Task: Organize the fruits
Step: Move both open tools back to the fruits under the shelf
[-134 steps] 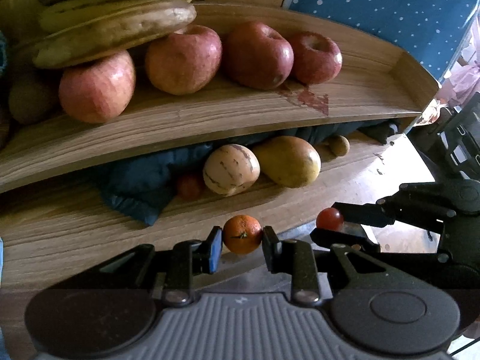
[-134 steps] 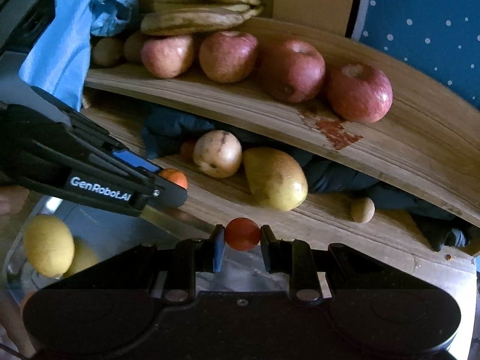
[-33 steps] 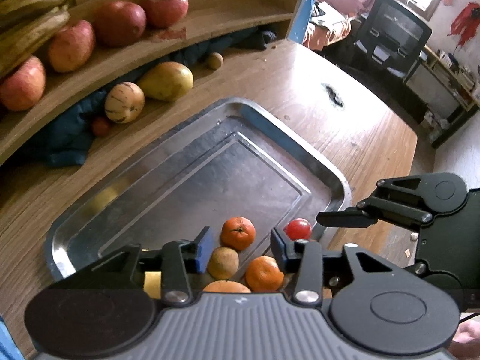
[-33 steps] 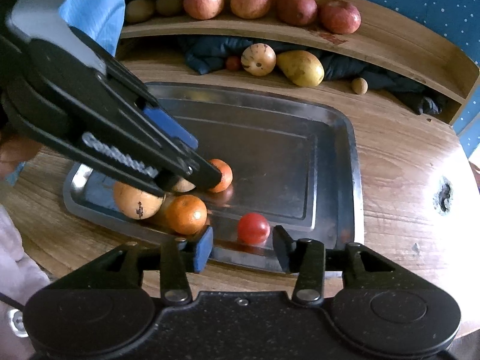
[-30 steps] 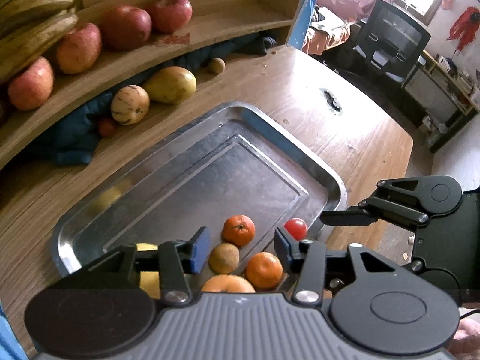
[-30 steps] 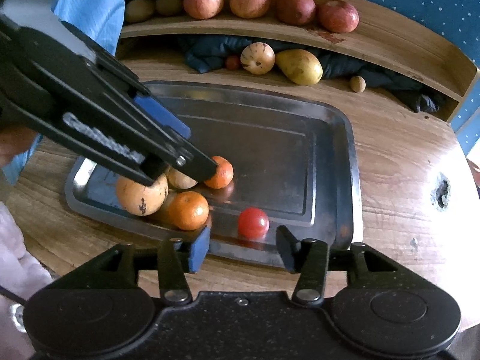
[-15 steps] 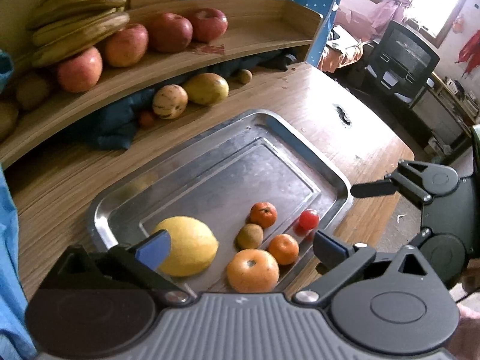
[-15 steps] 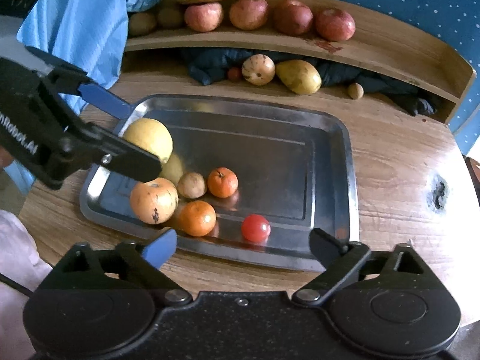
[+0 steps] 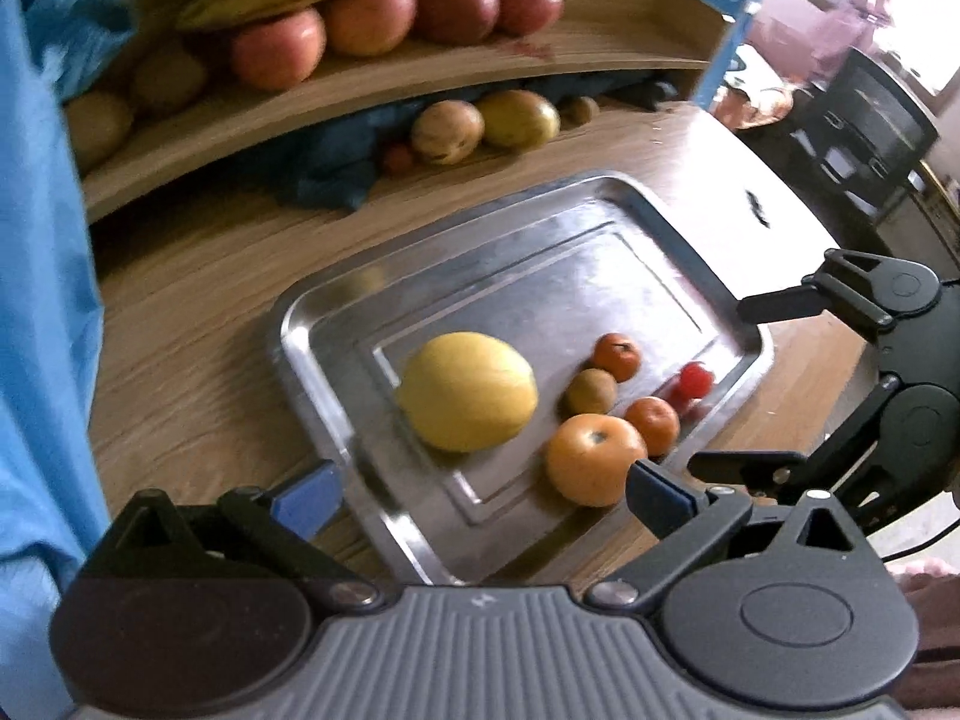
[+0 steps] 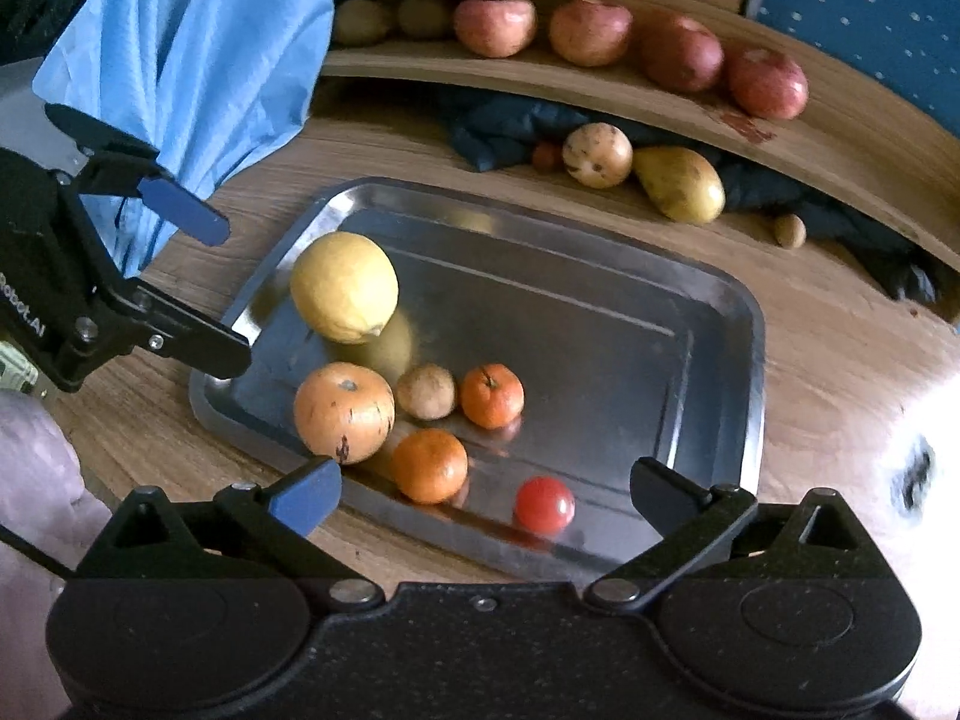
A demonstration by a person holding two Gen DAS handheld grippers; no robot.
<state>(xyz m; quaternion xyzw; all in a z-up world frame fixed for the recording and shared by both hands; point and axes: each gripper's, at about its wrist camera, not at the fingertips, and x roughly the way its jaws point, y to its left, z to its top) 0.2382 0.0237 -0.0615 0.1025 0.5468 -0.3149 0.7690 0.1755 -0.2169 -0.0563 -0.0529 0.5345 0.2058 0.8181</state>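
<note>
Where the left wrist camera looks down, left gripper (image 9: 480,489): jaws spread wide, nothing between them, above the near rim of the metal tray (image 9: 312,324). Tray holds one large yellow fruit (image 9: 467,390), big orange (image 9: 594,459), two small tangerines, a brown fruit, and a cherry tomato (image 9: 693,379) by the right rim.

Right wrist view, right gripper (image 10: 483,495): jaws opening, empty, over the tray's near edge. Cherry tomato (image 10: 545,504) rests free on the tray. Apples (image 10: 678,51) line the wooden shelf (image 10: 840,144) behind.
</note>
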